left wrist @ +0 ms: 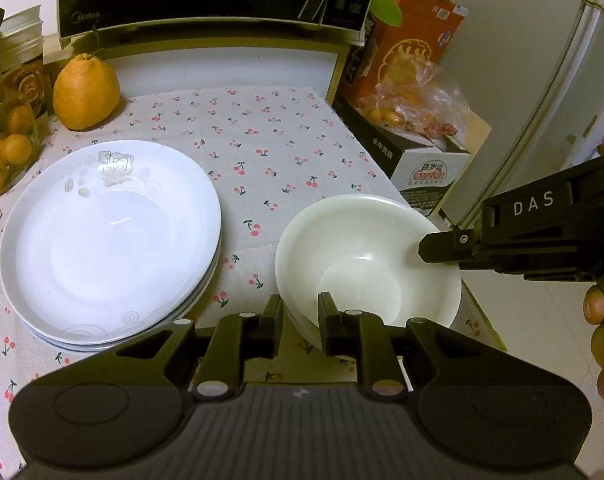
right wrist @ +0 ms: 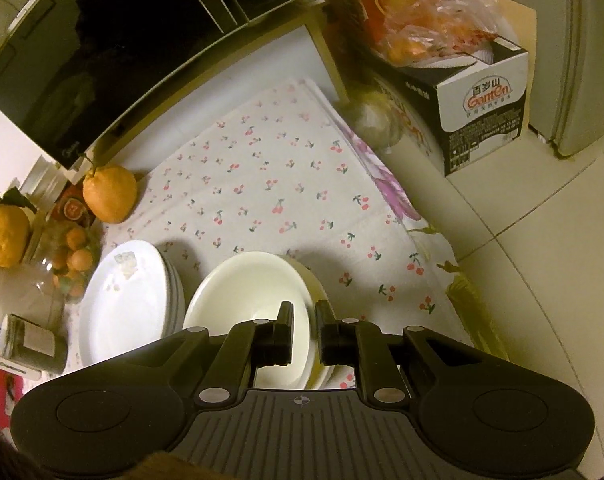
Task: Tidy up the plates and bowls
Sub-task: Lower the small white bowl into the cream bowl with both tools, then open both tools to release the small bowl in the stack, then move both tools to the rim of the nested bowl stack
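Both grippers straddle the bowls' rim to steady them: left gripper at 6 o'clock, right gripper at 3, each partly open, neither visibly clamping.

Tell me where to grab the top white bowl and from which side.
Grip the top bowl by its thin rim, one finger inside and one outside. It sits upright, nested in a stack, so only the rim stands free. The right gripper straddles the rim on the right, away from the plates; the left gripper straddles the near edge.

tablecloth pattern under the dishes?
The tablecloth is white with small red cherries on green stems. Clearest in the left wrist view.
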Demonstrator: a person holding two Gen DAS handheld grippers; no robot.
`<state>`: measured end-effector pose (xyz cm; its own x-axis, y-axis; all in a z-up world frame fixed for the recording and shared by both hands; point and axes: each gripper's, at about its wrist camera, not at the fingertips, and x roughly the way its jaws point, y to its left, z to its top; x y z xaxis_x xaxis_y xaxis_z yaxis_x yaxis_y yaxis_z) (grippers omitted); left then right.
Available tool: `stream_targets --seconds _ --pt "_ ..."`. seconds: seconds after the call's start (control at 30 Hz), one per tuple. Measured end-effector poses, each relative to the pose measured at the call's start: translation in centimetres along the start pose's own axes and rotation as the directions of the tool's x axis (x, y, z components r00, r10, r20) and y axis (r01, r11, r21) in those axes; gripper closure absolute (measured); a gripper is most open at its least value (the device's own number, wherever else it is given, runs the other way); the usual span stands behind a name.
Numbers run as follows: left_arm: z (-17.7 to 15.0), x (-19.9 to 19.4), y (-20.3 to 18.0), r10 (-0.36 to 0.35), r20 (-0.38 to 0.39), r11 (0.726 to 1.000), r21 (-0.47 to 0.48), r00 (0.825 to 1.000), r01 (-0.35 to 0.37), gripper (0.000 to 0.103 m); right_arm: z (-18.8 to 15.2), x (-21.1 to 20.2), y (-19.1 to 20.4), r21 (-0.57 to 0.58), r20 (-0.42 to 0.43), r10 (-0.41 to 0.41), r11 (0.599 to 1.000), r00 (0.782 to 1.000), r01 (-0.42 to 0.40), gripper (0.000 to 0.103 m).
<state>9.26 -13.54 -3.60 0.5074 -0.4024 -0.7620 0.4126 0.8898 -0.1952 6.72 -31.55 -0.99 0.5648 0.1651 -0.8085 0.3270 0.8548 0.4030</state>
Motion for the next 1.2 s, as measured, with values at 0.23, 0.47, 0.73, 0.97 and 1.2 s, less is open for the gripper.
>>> stream_targets --seconds 0.23,0.47,0.73,0.97,1.2 --pt "0.0 0.2 -0.2 0.002 0.003 0.999 0.039 1.0 -0.002 0.086 -0.1 -0.1 0.0 -0.054 0.014 -0.026 0.998 1.0 0.027 0.081" --pt "-0.1 0.1 0.0 -0.013 0.007 0.998 0.065 1.0 0.013 0.078 0.0 -0.1 -0.4 -0.073 0.021 -0.02 0.997 1.0 0.021 0.081" --pt "-0.4 -0.2 0.0 -0.053 0.016 0.99 0.129 0.998 0.05 0.047 -0.2 -0.6 -0.7 -0.102 0.048 0.024 0.995 0.999 -0.019 0.054" --pt "-1.3 -1.0 -0.5 -0.114 0.046 0.968 0.232 0.992 0.1 0.013 -0.6 -1.3 -1.2 -0.13 0.095 0.088 0.989 0.992 -0.075 0.032" --pt "-2.7 -1.1 -0.7 -0.159 0.071 0.941 0.314 0.985 0.129 0.004 -1.4 -1.6 -1.7 -0.174 0.141 0.131 0.979 0.981 -0.105 0.021"
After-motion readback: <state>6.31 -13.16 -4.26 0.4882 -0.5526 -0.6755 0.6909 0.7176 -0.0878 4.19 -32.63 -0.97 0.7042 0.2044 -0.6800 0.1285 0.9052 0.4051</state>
